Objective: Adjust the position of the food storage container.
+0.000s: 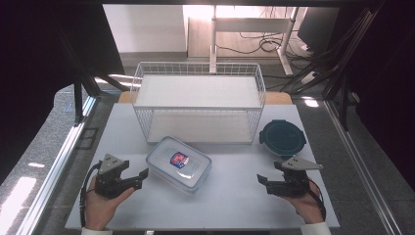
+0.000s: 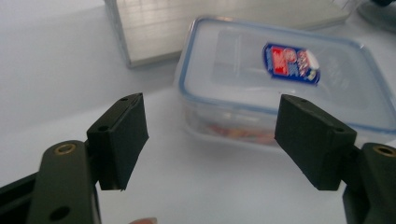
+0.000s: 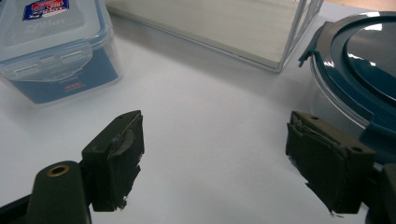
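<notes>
Clear plastic box [image 2: 275, 88] just ahead of spread left claw [image 2: 212, 140]

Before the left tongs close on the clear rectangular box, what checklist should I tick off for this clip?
1. Left tongs open: ok, the jaws stand wide apart.
2. Clear rectangular box lined up ahead of the left tongs: ok in the left gripper view, with one end facing them.
3. Contact with the box: not ok yet, table shows between jaws and box.
4. Box lid on: ok, it sits flat; whether every latch is clipped, cannot tell.
5. Right tongs open and holding nothing: ok.
6. Round dark-lidded container and wire basket apart from the box: ok.
</notes>
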The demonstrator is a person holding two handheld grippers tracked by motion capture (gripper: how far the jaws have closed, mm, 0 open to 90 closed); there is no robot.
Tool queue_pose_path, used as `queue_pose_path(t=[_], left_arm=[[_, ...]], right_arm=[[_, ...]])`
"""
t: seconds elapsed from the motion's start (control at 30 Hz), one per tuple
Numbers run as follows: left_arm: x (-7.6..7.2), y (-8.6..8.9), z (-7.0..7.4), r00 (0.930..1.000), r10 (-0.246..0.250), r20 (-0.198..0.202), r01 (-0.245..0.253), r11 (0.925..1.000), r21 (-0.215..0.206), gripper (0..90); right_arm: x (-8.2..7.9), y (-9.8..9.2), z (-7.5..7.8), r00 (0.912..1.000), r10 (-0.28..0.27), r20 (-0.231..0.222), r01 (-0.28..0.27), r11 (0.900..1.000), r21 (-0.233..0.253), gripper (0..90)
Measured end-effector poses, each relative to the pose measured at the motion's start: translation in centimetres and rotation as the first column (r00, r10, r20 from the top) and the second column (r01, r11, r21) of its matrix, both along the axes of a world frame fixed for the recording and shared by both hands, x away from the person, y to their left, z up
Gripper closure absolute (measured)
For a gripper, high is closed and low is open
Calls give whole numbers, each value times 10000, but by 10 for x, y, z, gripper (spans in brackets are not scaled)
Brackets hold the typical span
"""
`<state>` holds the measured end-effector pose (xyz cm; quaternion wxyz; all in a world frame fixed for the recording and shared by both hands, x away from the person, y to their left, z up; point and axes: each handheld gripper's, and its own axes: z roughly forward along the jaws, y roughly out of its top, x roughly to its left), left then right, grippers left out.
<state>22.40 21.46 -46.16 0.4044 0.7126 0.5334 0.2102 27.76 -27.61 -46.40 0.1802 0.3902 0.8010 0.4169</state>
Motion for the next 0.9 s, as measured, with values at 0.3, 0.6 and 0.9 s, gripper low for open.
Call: queue_pose_path(t=[0.3,0.6,0.9], left_arm=[[1,-8,1,9993,-375,16,374,9985,410,256],[8,-2,0,9977,-643,-193,646,9978,157,259],[5,8,-2,9992,-187,-345,192,9997,140,254]], right_arm=[[-2,-3,6,9999,-126,16,125,9989,455,230],[-4,5,7,9999,-156,-59,158,9994,311,235],[-2,9,6,9999,-77,-73,78,9998,187,238]])
